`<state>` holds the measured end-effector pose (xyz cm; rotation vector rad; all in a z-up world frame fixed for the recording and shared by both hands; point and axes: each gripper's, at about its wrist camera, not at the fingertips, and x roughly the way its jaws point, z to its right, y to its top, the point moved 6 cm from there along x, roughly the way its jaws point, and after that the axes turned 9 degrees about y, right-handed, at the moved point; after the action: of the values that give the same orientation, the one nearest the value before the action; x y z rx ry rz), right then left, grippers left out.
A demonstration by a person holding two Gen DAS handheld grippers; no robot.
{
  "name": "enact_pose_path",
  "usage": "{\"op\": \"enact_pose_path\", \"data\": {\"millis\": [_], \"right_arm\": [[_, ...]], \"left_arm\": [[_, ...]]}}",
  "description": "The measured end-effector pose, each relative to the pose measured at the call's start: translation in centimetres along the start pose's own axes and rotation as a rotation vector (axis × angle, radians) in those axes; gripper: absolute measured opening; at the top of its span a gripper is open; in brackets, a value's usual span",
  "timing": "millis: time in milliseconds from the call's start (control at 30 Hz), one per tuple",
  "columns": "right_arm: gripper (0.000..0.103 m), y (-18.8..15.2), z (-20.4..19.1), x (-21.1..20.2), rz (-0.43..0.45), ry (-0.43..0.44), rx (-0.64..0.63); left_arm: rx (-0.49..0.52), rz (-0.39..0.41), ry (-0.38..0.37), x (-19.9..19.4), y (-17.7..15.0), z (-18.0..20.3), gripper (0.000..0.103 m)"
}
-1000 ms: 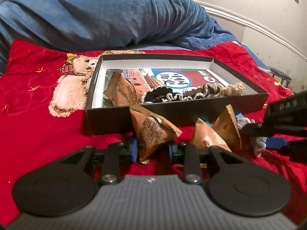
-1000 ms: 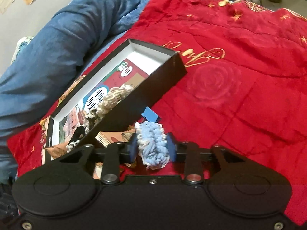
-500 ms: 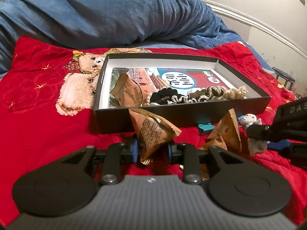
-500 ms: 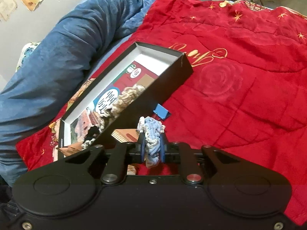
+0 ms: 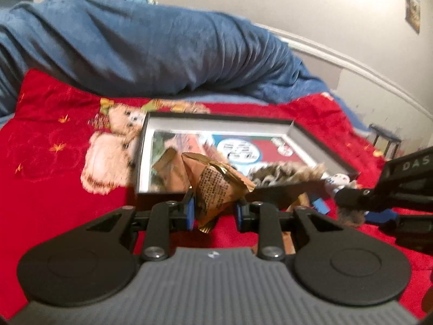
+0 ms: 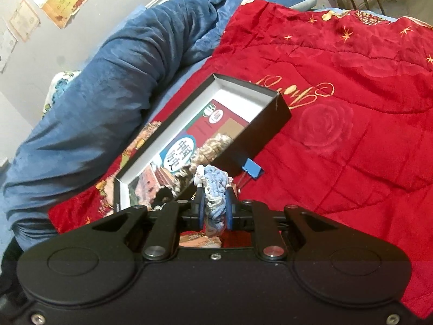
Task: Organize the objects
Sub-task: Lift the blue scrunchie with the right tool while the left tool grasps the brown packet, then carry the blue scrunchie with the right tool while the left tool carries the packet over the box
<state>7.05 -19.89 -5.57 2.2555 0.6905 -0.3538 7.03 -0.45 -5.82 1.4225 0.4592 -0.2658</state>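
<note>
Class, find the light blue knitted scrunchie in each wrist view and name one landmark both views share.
Left wrist view: the light blue knitted scrunchie shows at the right edge, pinched by the right gripper, beside the box's near right corner.
Right wrist view: low centre, clamped between the right gripper's blue pads.
Shared landmark: the shallow black cardboard box.

The right gripper (image 6: pixel 214 208) pinches a blue scrunchie (image 6: pixel 215 195) between its fingers (image 6: pixel 199 208). Just beyond lies an open black box (image 6: pixel 251 140) on the red blanket (image 6: pixel 351 135), with beige scrunchies (image 6: pixel 211 149) inside. A blue clip (image 6: pixel 252 170) sits just right of the box's near wall. A blue duvet (image 6: pixel 108 86) is heaped far left.
</note>
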Motion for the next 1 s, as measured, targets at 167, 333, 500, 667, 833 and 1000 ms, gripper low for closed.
{"op": "enact_pose_path", "data": {"millis": [167,333,500,667,833,1000], "right_arm": [[0.015,0.5,-0.3,-0.7,0.007,0.034,0.027],[0.015,1.0,-1.0,-1.3,0.002,0.098,0.047],[0.015,1.7,-1.8,-1.4,-0.005,0.176,0.049],[0.015,2.4,-2.8,-1.4,-0.026,0.244,0.038],[0.015,2.7,-4.3,-1.8,-0.044,0.298,-0.020],[0.015,3.2,-6.2,-2.0,-0.034,0.322,-0.086]], "left_arm": [[-0.015,0.030,-0.016,-0.7,0.9,0.1,0.032],[-0.048,0.057,-0.079,-1.3,1.7,0.4,0.032],[-0.048,0.092,-0.098,-2.1,2.6,0.9,0.032],[-0.044,0.112,-0.079,-2.6,3.5,1.0,0.033],[-0.031,0.110,-0.043,-2.4,4.1,0.8,0.033],[-0.019,0.138,-0.029,-2.6,5.2,0.6,0.033]]}}
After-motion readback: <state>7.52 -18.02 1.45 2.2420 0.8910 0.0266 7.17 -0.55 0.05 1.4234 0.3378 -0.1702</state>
